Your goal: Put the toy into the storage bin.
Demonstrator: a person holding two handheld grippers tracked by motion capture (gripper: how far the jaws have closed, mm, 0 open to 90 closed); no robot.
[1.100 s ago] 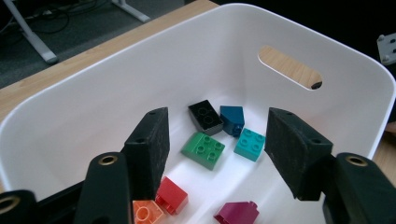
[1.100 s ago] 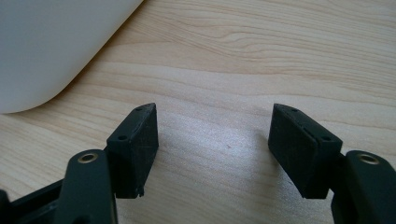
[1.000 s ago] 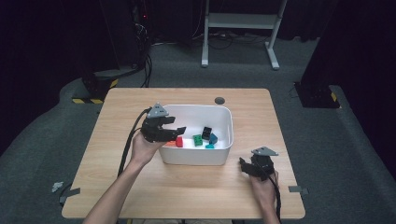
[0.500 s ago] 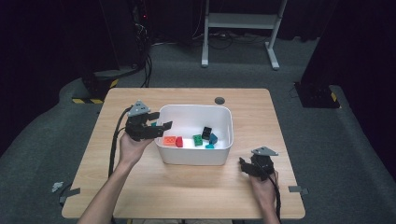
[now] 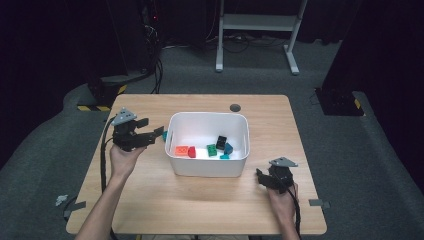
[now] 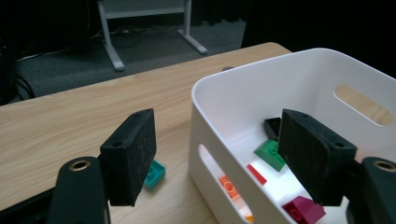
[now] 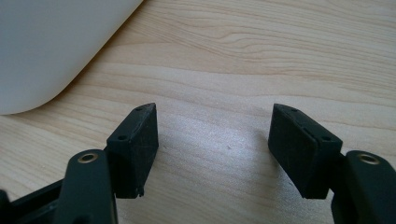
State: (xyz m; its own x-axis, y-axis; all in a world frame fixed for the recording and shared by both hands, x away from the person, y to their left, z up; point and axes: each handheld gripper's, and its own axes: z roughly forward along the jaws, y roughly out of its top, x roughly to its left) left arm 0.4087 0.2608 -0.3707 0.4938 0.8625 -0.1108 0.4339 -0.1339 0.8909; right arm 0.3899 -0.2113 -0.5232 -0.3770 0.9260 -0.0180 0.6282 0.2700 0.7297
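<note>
Teal brick point(image 6: 154, 174) on the table is what I am working toward: it lies just beside the white bin's point(image 5: 207, 167) left wall, outside it, while the other bricks already sit inside. I judge the job to be gathering loose bricks into the bin, so this one is the piece left to collect.

My left gripper point(image 5: 152, 134) hangs at the bin's left edge, pointing toward it. Its jaws have just been opening, and nothing sits between them; they stand apart with the bin's corner in the gap beyond. I read that spread as preparation for the brick below.

My right gripper point(image 5: 261, 176) rests low near the bin's front right corner, jaws wide and empty, over bare wood. It is parked there, I think, to keep out of the left hand's way.

From the high view I get the layout: the orange brick point(image 5: 181, 150), the red one point(image 5: 192, 152), the green brick point(image 5: 212, 150), a black brick point(image 5: 221, 142) and blue pieces point(image 5: 227, 148) along the bin's floor, and the teal brick as a mere sliver at the bin's left rim. In the left gripper view that brick is plain, studs up, flat on the table point(image 6: 70, 116) just past the left pad, apart from the bin wall. Inside the right gripper view I see wood grain and a curved corner of the bin point(image 7: 56, 46), which confirms those jaws hold nothing.
</note>
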